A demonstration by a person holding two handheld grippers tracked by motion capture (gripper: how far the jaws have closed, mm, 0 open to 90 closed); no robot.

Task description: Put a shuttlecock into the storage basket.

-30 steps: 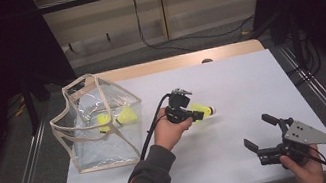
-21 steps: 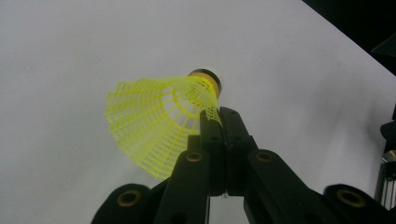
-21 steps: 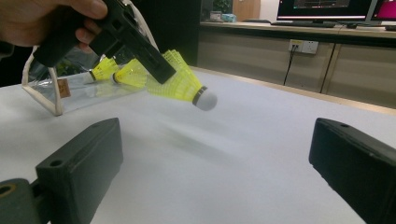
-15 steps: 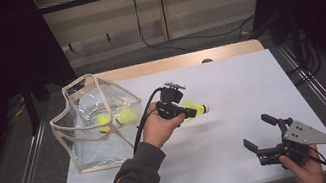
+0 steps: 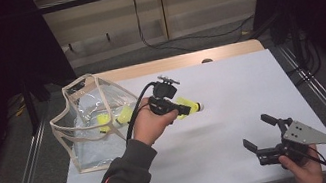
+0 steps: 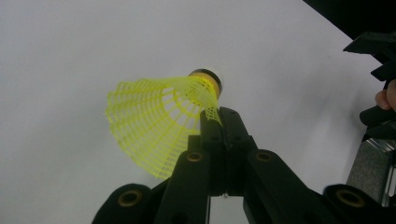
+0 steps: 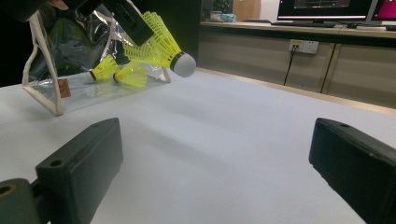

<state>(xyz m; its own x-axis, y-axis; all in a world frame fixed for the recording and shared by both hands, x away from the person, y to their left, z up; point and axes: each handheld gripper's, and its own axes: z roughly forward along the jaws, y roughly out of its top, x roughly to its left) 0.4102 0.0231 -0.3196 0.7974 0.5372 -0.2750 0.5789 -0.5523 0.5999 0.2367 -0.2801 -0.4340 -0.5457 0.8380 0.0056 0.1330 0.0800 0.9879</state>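
A: Shuttlecock (image 5: 188,106) position is asked for, relative to the clear bag (image 5: 93,124).

B: It is held clear of the table (image 5: 231,89), just beside the bag's open side, where a second ago it was lower. The left gripper (image 6: 219,130) is closed tight on the edge of the yellow skirt, and the lift suggests the drop into the bag is next.

A: Is anything already inside the bag?

B: Two more yellow shuttlecocks (image 7: 119,72) are seen lying in it.

A: And the right gripper (image 5: 262,132)?

B: Its fingers (image 7: 81,163) are spread wide with nothing between them, well apart from the bag.

A: Materials?

B: The skirt is an open plastic mesh, flared like a cone, with a rounded pale cap. The bag is soft transparent film with beige fabric trim, slightly slumped.
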